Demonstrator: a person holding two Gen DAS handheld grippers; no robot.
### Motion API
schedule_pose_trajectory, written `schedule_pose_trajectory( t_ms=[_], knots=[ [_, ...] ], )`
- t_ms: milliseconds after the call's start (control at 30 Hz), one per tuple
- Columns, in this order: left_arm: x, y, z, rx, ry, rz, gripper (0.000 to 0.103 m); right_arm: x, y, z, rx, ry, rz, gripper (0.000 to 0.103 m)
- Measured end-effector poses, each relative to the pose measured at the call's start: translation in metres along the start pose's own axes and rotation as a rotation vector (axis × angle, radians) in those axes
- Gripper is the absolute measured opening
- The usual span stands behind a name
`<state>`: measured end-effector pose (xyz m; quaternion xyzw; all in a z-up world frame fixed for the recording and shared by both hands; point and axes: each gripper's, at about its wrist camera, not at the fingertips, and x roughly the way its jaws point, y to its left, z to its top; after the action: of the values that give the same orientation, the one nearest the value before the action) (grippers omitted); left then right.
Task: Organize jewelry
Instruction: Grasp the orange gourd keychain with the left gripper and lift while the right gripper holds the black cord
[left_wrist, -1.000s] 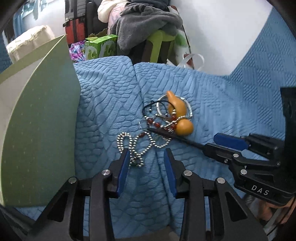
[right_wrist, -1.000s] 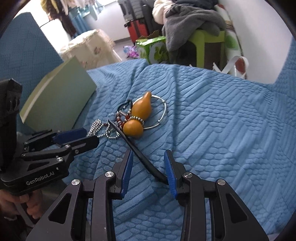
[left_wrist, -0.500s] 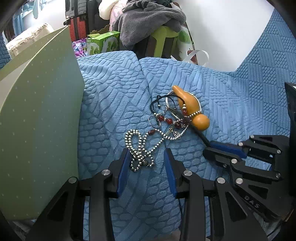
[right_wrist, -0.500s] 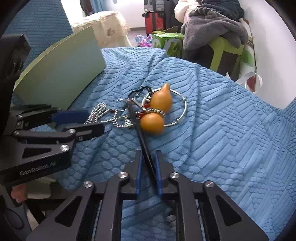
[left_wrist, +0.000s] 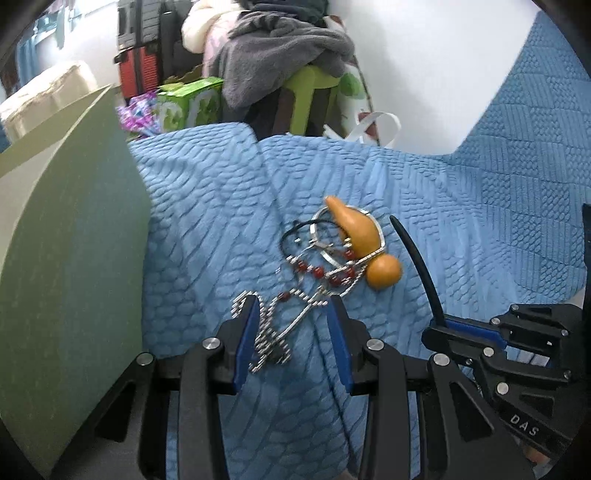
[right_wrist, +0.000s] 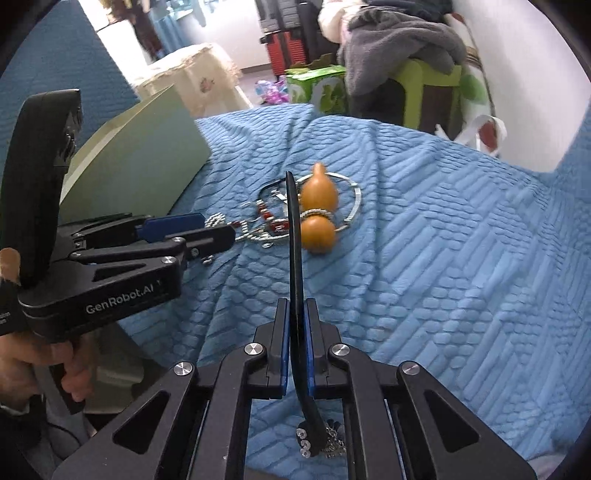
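Jewelry tangle (left_wrist: 325, 266) with orange gourd (right_wrist: 317, 218) lies beyond both jaws. Right gripper (right_wrist: 296, 347) jaws clamp a black strap (right_wrist: 294, 236); left gripper (left_wrist: 291, 332) jaws stand apart around silver bead chain (left_wrist: 267, 332).

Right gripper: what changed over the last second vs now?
The right gripper closed from open onto the black strap, which lay slack on the blue cover and now stands lifted, its free end in the air beside the gourd pendant. Unchanged: the left gripper stays part open over the silver bead chain, gripping nothing; the gourd and silver bangle still lie in the pile.
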<state>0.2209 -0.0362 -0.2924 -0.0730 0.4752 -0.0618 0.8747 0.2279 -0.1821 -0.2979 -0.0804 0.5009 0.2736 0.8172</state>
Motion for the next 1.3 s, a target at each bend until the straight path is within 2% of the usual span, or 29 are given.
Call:
schedule_pose_trajectory(
  t_ms=[233, 333, 400, 467, 533, 633, 767, 933, 1300],
  knots=[
    [0.013, -0.021, 0.003, 0.114, 0.013, 0.0, 0.038, 0.003, -0.018, 0.001, 0.073, 0.007, -0.004, 0.005],
    [0.021, -0.026, 0.003, 0.156, 0.028, 0.018, 0.029, 0.005, -0.02, 0.002, 0.085, 0.011, -0.009, 0.005],
    [0.022, -0.035, -0.002, 0.211, 0.017, 0.078, 0.026, 0.005, -0.021, 0.002, 0.089, 0.012, -0.014, 0.005],
    [0.021, -0.042, -0.005, 0.236, 0.024, 0.093, 0.019, 0.005, -0.022, 0.002, 0.091, 0.012, -0.019, 0.005],
    [0.021, -0.04, -0.006, 0.216, 0.023, 0.093, 0.018, 0.005, -0.022, 0.002, 0.099, 0.015, -0.019, 0.005],
    [0.018, -0.033, -0.006, 0.168, 0.037, 0.064, 0.005, 0.005, -0.024, 0.001, 0.119, 0.015, -0.015, 0.005],
    [0.015, -0.026, -0.006, 0.102, 0.058, 0.021, 0.004, 0.002, -0.025, 0.001, 0.131, 0.009, -0.014, 0.005],
    [-0.004, -0.02, -0.003, 0.027, 0.041, -0.051, 0.004, -0.008, -0.028, 0.003, 0.165, -0.017, -0.001, 0.005],
    [-0.06, -0.026, 0.015, -0.013, -0.036, -0.107, 0.004, -0.044, -0.017, 0.013, 0.199, -0.077, -0.011, 0.005]
  ],
)
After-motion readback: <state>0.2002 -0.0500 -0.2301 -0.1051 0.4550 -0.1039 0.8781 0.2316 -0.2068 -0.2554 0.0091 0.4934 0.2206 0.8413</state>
